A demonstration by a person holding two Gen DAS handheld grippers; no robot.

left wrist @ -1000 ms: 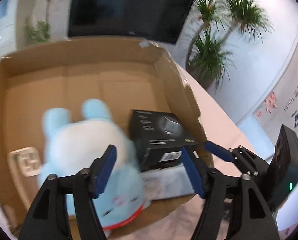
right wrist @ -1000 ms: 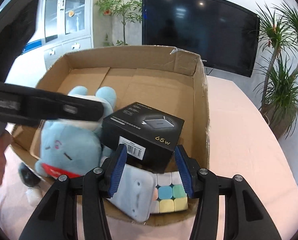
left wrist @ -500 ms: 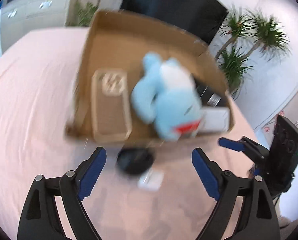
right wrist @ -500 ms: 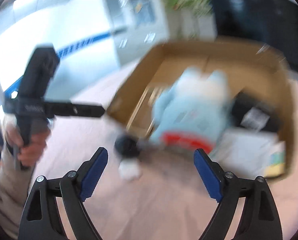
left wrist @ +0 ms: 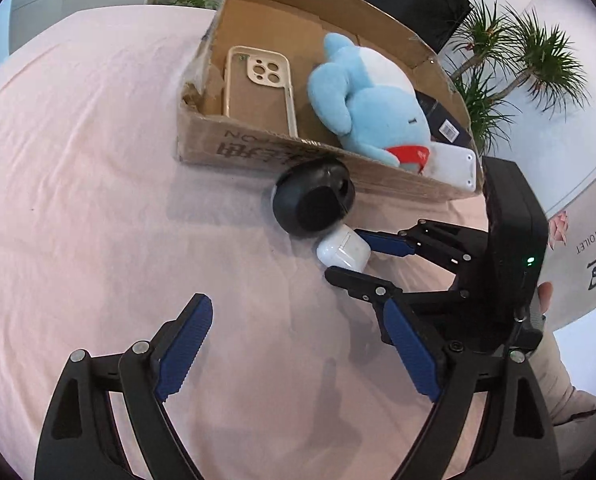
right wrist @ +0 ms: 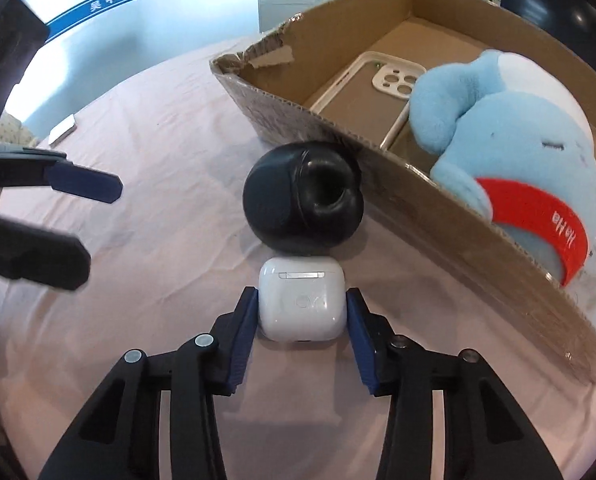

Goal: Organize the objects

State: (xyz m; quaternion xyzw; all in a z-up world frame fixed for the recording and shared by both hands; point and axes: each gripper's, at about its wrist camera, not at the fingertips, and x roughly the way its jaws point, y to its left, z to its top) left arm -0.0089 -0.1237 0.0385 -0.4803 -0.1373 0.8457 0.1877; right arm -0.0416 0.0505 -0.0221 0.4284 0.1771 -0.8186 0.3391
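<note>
The plush toy [left wrist: 371, 104] hides most of the dark box [left wrist: 441, 118] behind it. The cardboard box [right wrist: 437, 216] wall covers the toy's lower body and the phone case's [right wrist: 361, 92] near end.

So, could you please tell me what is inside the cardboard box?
Cardboard box: phone case, blue plush, black carton, white item. Whatever lies beneath the plush is hidden.

Glossy plastic earbud case [right wrist: 301, 300], corrugated cardboard box [right wrist: 437, 208]
</note>
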